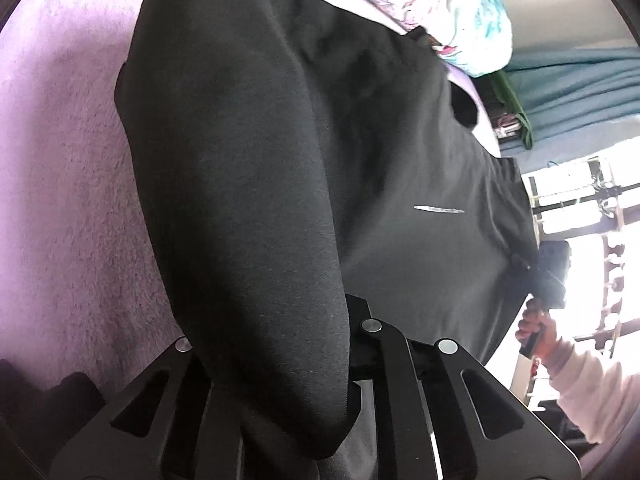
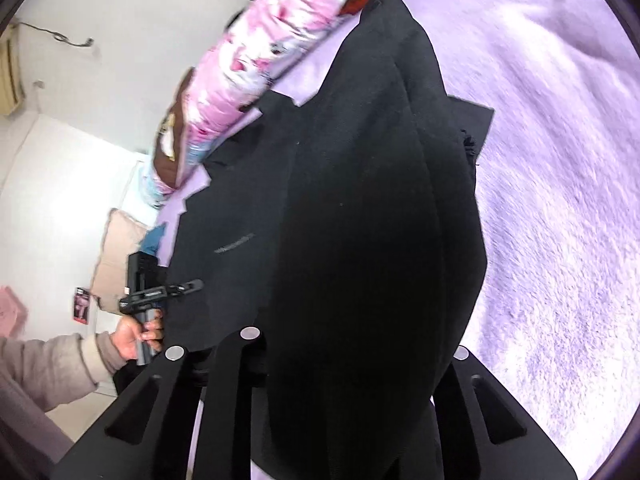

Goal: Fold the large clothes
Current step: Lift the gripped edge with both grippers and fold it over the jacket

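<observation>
A large black garment [image 1: 280, 160] lies on a lilac fleece bed cover [image 1: 60, 160], with a small white print on its chest. My left gripper [image 1: 304, 392] is shut on a fold of the garment that drapes over its fingers. In the right wrist view the same garment [image 2: 360, 220] hangs over my right gripper [image 2: 352, 380], which is shut on a thick black fold. The left gripper and the hand holding it show at the garment's left edge [image 2: 160, 292]. The right gripper shows at the garment's right edge in the left wrist view [image 1: 548, 276].
A rolled pink, white and teal quilt [image 2: 248, 52] lies along the far edge of the bed; it also shows in the left wrist view [image 1: 460, 16]. The lilac cover [image 2: 560, 200] spreads to the right. A beige pillow [image 2: 116, 248] sits by the white wall.
</observation>
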{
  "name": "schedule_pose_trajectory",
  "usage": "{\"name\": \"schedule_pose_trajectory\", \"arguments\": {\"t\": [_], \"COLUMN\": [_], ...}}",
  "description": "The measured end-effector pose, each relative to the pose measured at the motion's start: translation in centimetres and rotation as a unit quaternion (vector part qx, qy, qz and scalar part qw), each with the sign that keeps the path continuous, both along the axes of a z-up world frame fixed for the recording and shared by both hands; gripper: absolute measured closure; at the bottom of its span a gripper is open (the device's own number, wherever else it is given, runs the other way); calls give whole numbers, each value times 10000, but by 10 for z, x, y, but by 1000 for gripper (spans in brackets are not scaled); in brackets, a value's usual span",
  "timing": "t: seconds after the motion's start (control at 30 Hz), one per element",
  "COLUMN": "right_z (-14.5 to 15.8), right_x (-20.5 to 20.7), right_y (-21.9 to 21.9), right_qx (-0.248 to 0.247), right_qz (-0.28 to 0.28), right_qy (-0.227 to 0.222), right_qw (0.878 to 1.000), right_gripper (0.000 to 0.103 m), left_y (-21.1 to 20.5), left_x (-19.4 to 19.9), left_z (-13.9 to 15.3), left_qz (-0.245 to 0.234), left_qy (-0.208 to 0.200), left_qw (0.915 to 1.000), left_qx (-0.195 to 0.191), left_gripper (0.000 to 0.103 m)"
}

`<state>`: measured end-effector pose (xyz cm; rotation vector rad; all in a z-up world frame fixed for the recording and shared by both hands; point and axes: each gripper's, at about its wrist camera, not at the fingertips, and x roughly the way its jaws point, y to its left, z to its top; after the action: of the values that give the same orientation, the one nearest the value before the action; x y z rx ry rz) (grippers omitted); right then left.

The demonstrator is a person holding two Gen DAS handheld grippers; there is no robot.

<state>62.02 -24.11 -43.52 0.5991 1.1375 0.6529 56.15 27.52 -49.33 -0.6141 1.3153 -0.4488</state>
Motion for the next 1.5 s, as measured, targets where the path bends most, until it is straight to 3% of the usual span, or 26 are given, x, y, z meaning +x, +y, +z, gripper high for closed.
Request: {"name": "schedule_pose_trajectory", "arguments": {"t": [0.37, 0.63, 0.93, 1.23, 1.5], "right_z": [51, 61, 104, 145, 174], "right_x": [-13, -21, -35, -65, -109], "right_y": [10, 7, -10, -48, -105], "right_qx": [193, 246, 390, 430, 316], "right_qz": [174, 81, 67, 6, -257], "right_qy": [-357, -406, -698, -900, -1026], "right_qw": [9990, 9988, 9968, 9950, 9939], "right_gripper": [86, 86, 87, 87, 87], "left_y": [30, 27, 25, 1, -62], "left_x": [-14, -26, -38, -47, -46], "left_z": [49, 76, 107, 156, 190], "left_qz": [33, 11, 87, -134, -708], "left_qy": [-340, -273, -107, -194, -236], "left_qw": [9988, 9987, 9981, 9977, 9955], "left_qx": [-340, -432, -593, -639, -589], "left_gripper": [96, 96, 97, 97, 97]}}
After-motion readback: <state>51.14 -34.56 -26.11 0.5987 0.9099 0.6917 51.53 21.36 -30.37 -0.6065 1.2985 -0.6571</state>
